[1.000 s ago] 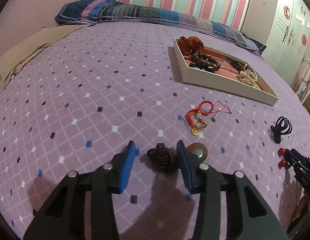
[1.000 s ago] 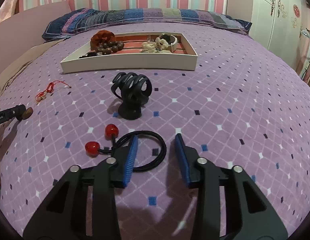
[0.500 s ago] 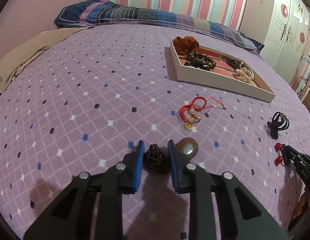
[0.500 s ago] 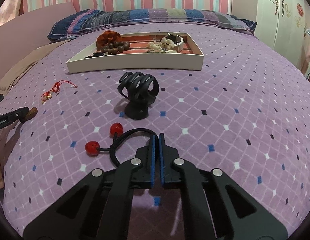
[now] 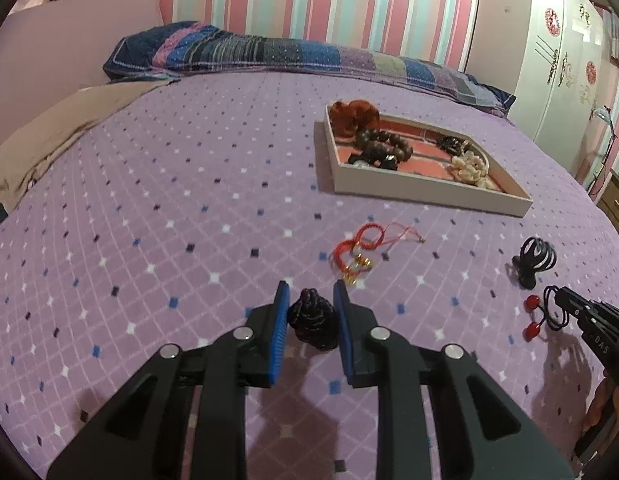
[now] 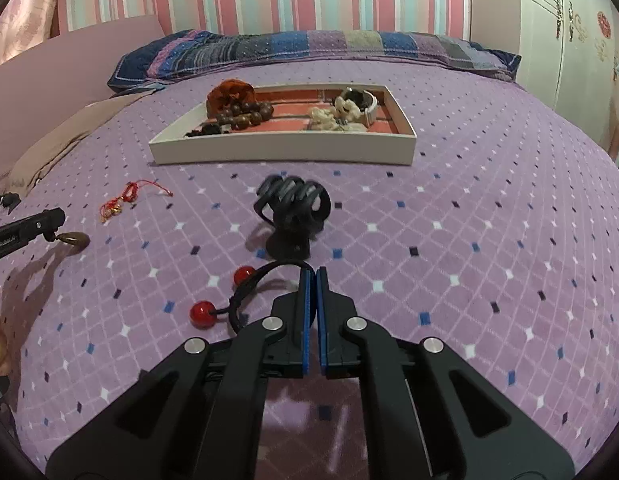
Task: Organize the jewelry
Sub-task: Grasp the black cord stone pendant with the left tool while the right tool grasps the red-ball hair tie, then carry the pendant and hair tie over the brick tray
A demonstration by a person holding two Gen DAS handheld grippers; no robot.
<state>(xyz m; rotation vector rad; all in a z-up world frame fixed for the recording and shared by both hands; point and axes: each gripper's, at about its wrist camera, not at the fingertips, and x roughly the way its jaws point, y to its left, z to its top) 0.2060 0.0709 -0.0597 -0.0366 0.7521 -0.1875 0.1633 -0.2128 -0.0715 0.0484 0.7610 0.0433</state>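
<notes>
- Left wrist view: the left gripper (image 5: 311,308) has closed its blue pads against a dark braided beaded piece (image 5: 312,318), low over the purple bed (image 5: 149,208). Just beyond lies a red cord bracelet (image 5: 359,254); farther off, a white tray (image 5: 421,192) holding beads.
- Right wrist view: the right gripper (image 6: 311,280) is pinched tight on the black hair tie (image 6: 265,280) with two red balls. A black claw clip (image 6: 293,210) stands just ahead, before the tray (image 6: 285,152).

Left claw (image 5: 309,300) clamped partway; right claw (image 6: 310,280) pinched closed.
</notes>
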